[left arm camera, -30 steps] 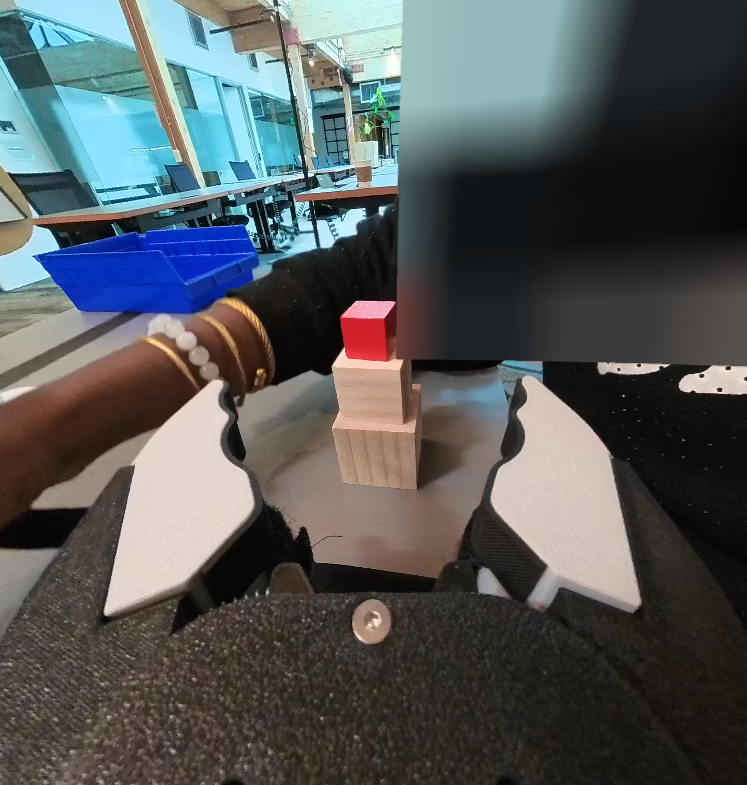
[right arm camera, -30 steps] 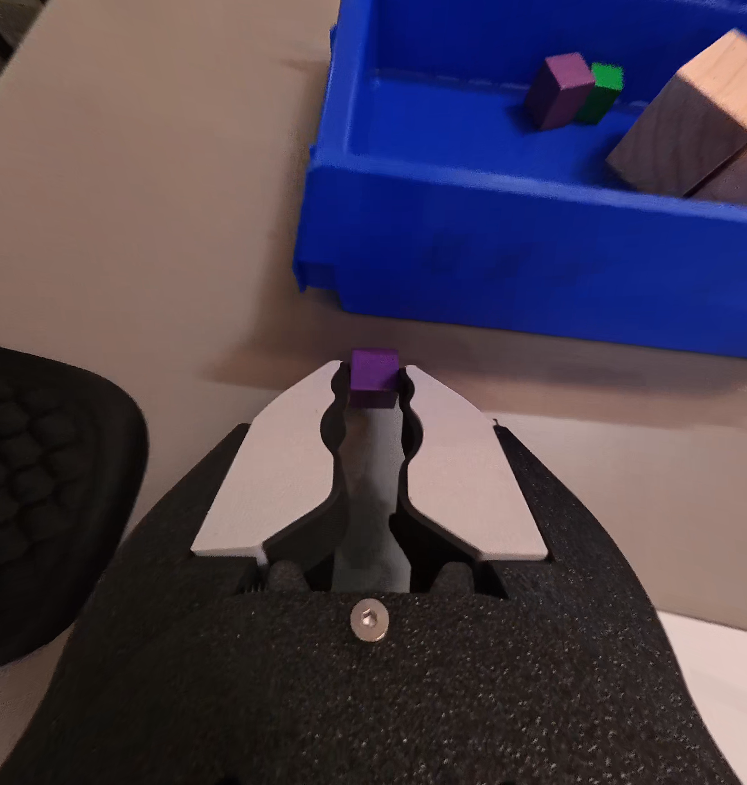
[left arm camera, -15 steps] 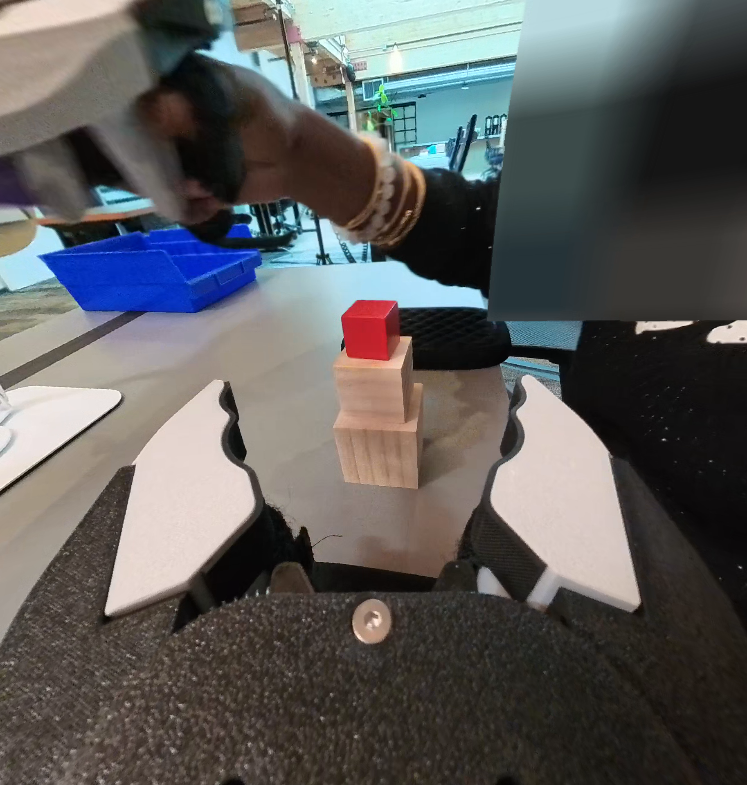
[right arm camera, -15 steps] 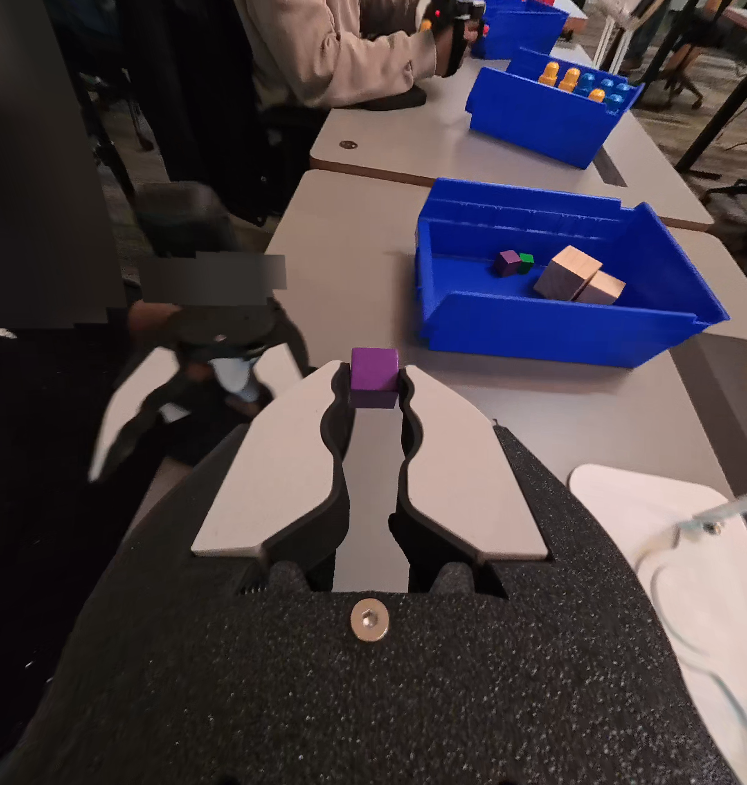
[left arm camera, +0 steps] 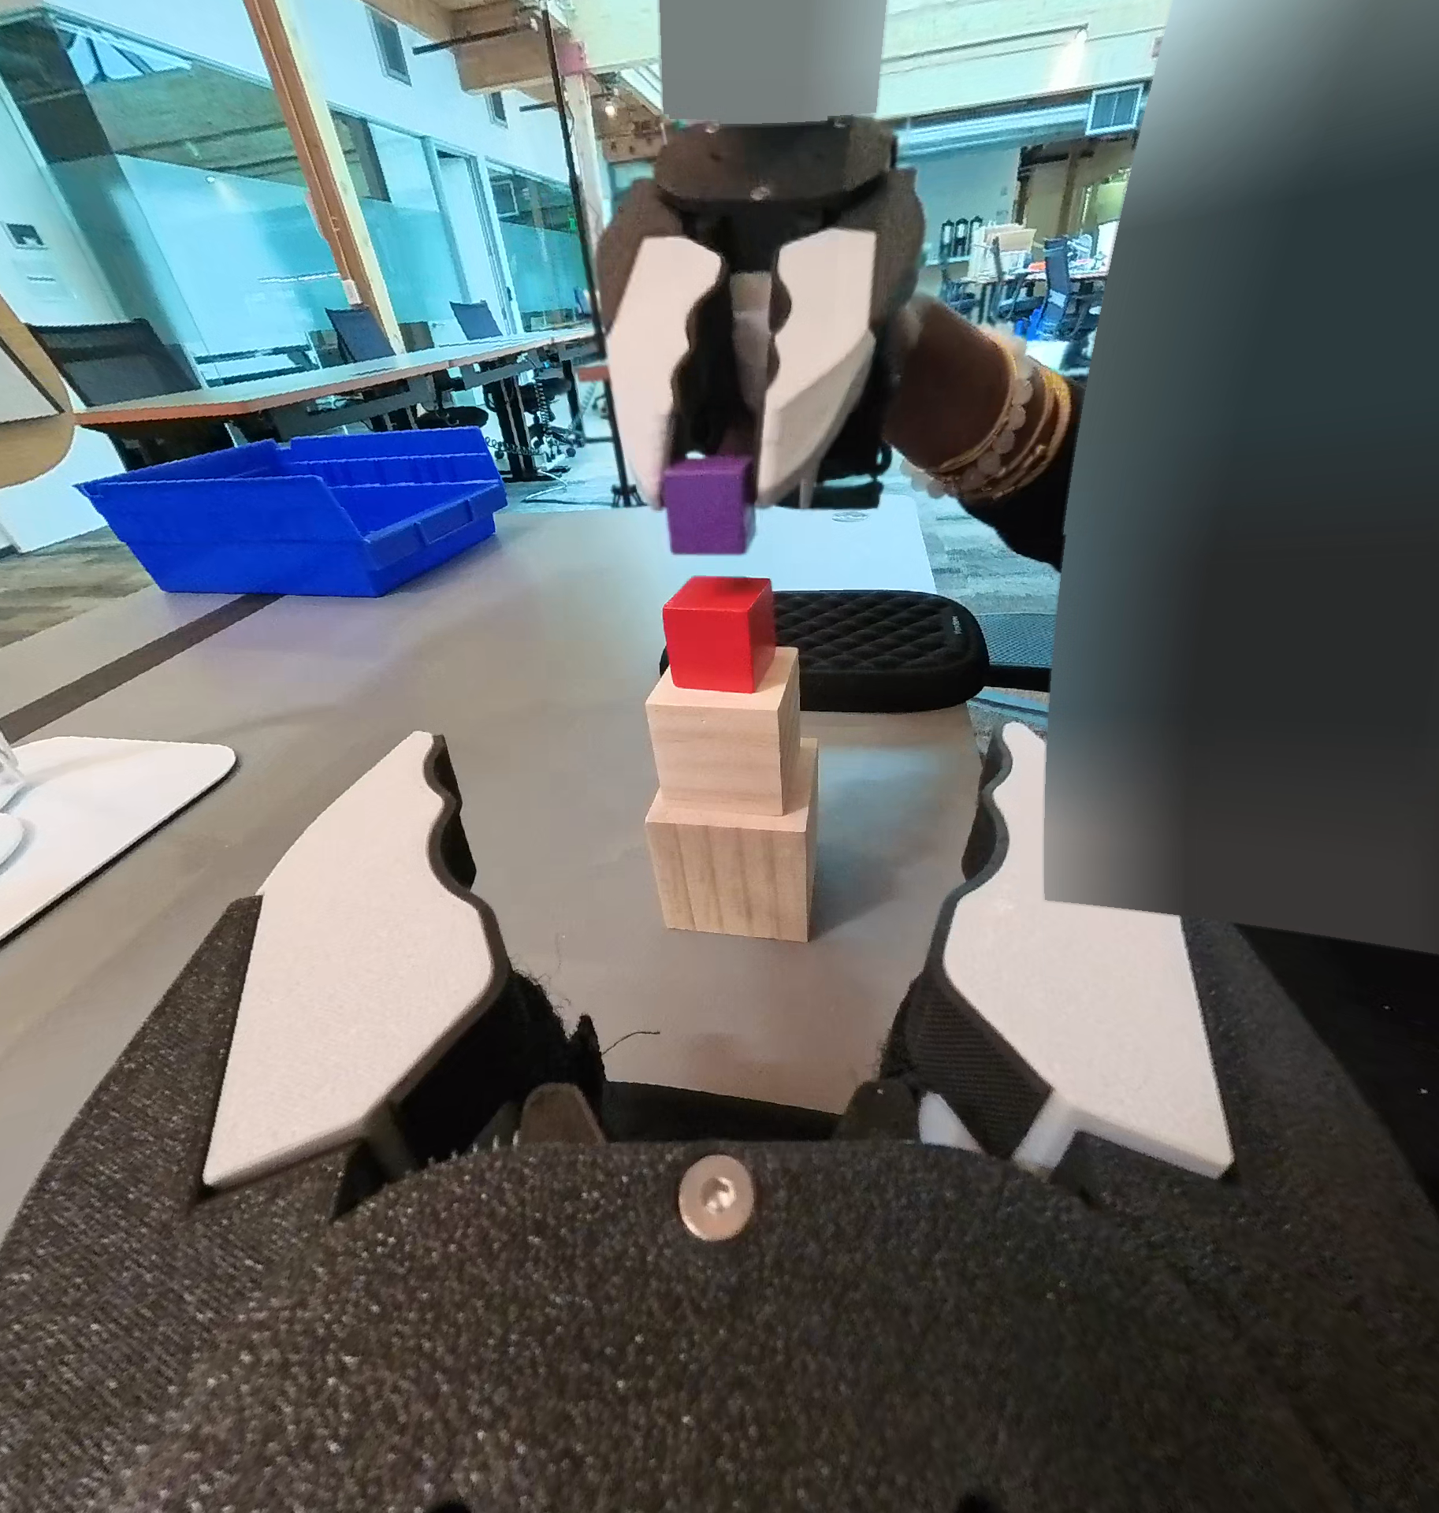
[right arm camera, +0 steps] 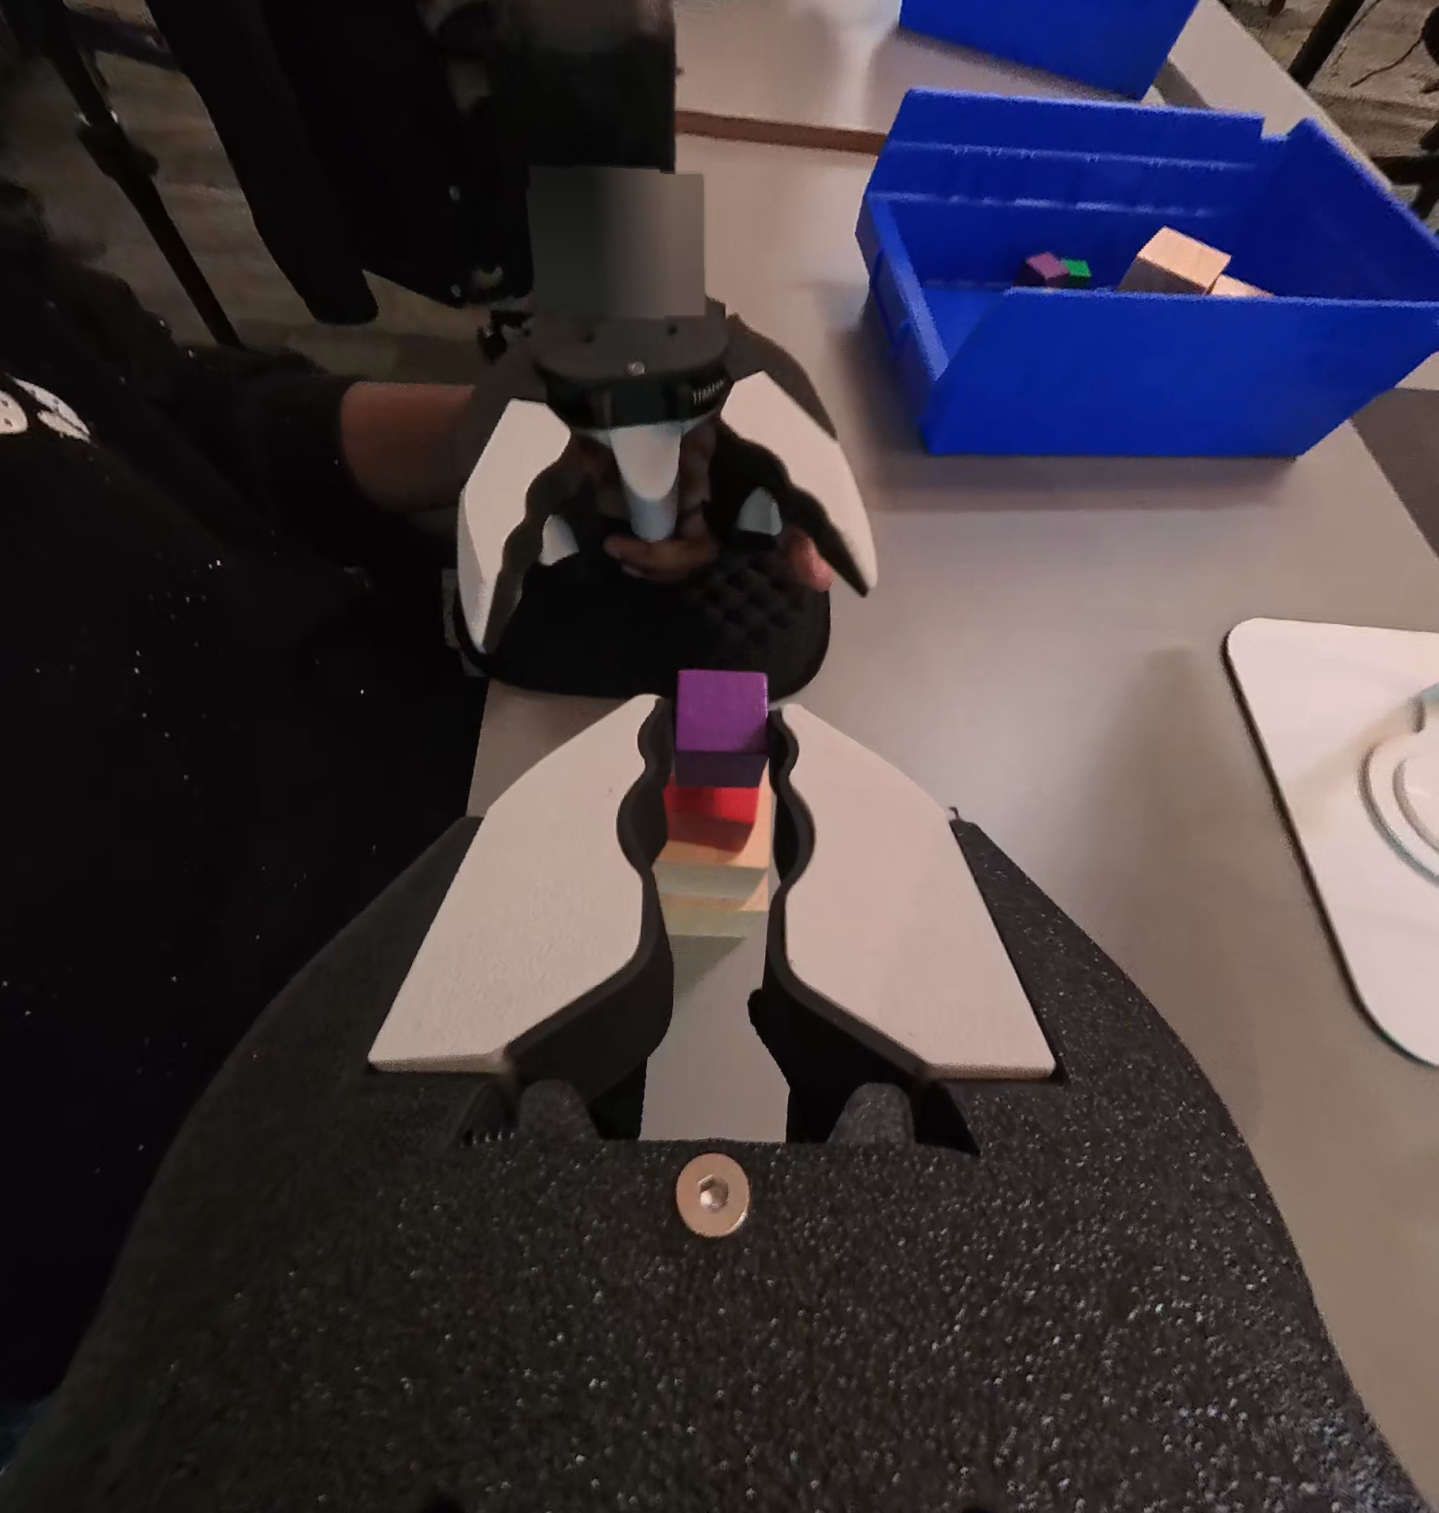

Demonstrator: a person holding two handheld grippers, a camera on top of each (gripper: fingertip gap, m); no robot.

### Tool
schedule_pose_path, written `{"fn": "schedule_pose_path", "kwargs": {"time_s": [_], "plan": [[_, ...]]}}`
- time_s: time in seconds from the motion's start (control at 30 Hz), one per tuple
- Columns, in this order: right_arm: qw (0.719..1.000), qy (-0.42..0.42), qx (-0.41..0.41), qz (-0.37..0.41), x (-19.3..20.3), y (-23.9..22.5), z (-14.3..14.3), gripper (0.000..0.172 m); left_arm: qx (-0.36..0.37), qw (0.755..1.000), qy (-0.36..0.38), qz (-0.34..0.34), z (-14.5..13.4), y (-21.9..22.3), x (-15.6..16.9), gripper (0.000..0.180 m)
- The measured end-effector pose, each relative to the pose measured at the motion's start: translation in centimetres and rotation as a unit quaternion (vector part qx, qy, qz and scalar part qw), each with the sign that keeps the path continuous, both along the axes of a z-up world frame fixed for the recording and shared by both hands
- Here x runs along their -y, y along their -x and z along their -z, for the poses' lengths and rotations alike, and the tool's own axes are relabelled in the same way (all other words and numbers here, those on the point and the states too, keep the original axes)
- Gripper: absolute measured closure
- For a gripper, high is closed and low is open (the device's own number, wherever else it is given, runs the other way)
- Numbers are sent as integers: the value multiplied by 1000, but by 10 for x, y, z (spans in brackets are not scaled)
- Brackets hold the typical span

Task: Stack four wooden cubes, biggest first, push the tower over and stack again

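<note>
The right gripper [left arm camera: 704,483] is pinching a purple cube [left arm camera: 710,508] just above the red cube [left arm camera: 716,634]; centring it squarely before lowering seems wise. The left gripper [left arm camera: 720,819] is gaping wide, holding nothing, near the red cube's wooden stack [left arm camera: 728,819]

Grey bench [left arm camera: 471,696] is carrying all items. Large plain wooden cube [left arm camera: 728,872] is sitting directly on the bench, near its front edge, bearing a smaller wooden cube and a red cube stacked above. Black quilted pad [left arm camera: 872,651] is lying flat just behind the stack. Blue plastic bin [right arm camera: 1150,327] is resting well apart at the far side. White rounded mat [right arm camera: 1355,819] is lying near the other edge, with a clear glass piece standing on it.
</note>
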State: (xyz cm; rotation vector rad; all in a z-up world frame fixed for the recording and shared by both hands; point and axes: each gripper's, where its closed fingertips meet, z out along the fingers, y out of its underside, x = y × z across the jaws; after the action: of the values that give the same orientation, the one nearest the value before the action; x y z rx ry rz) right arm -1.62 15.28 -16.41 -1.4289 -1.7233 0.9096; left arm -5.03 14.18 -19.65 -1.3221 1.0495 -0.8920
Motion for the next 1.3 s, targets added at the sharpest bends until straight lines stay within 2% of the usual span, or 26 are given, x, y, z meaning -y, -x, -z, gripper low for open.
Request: {"fn": "schedule_pose_path", "kwargs": {"time_s": [0.37,0.63,0.9,1.0,1.03,1.13,1.17,1.23,1.27,1.3], "plan": [[1000,-2,18,24,-2,-2,12,150,0,1000,0,0,0,0,0,62],[1000,15,14,13,0,-1,14,150,1,1000,0,0,0,0,0,62],[999,14,4,34,-4,-6,10,118,0,1000,-3,-8,0,1,-1,57],[999,16,3,49,-5,-14,10,111,-3,1000,-7,-28,0,1,-5,39],[998,18,5,53,-4,-18,12,106,-4,999,-7,-37,0,2,-7,34],[997,37,36,57,4,-30,29,84,-5,998,-16,-56,-1,3,-10,34],[996,40,49,65,5,-34,36,81,-5,998,-18,-56,-1,3,-10,34],[994,41,60,77,7,-38,49,88,-5,998,-19,-56,-1,3,-10,34],[994,41,57,85,8,-40,53,108,-4,998,-18,-55,-1,3,-10,34],[993,44,51,93,8,-41,56,140,-3,998,-17,-54,-1,3,-10,34]]}}
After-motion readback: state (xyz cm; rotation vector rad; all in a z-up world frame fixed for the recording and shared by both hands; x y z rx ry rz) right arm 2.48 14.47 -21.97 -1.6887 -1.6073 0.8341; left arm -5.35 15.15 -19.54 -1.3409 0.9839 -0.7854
